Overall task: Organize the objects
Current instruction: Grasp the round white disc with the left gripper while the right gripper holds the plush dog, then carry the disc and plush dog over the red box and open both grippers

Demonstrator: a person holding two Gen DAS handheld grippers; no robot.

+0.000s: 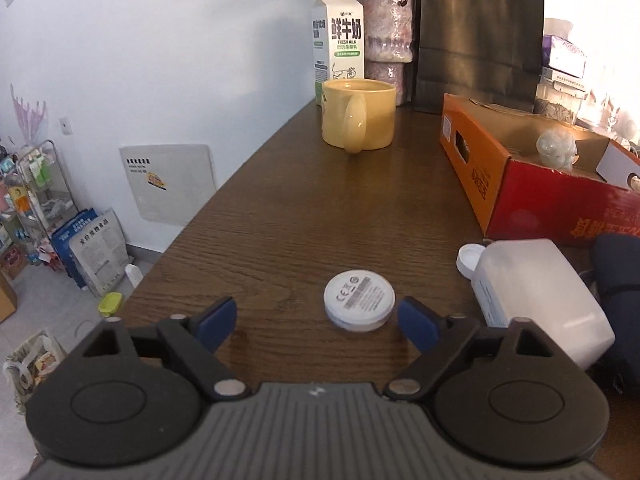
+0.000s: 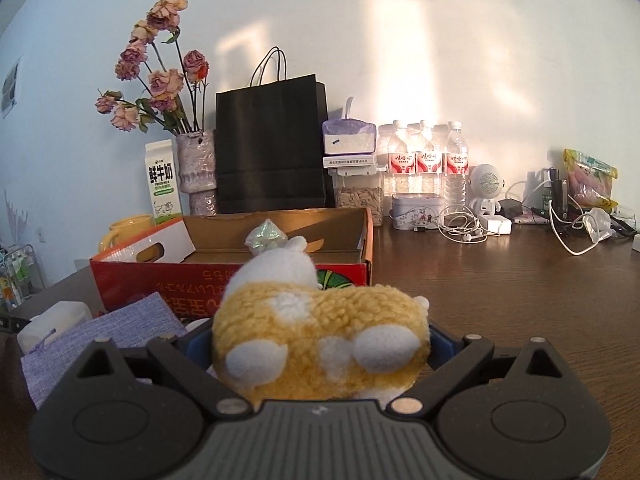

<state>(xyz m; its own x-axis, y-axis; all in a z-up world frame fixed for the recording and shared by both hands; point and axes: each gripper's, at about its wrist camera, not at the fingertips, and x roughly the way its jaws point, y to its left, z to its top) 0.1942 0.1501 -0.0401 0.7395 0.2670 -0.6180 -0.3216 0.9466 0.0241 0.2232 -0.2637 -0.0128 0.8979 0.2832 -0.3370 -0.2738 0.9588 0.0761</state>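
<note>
Dark wood table (image 1: 304,208), pale wall (image 1: 160,60) at 10. Left gripper (image 1: 316,326) wide, disc (image 1: 359,307) betw. fingers, untouched. Right gripper (image 2: 320,350) clamps plush toy (image 2: 320,336); red box (image 2: 224,280) at 12.

The right gripper (image 2: 320,344) clamps a fluffy yellow-and-white plush toy (image 2: 320,336) in front of an open red cardboard box (image 2: 232,280) on the dark wooden table (image 2: 500,280).

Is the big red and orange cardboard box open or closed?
Open. The red and orange cardboard box has no lid over its top, one flap folds inward, and you can see its brown inside with a small shiny wrapped bundle.
</note>
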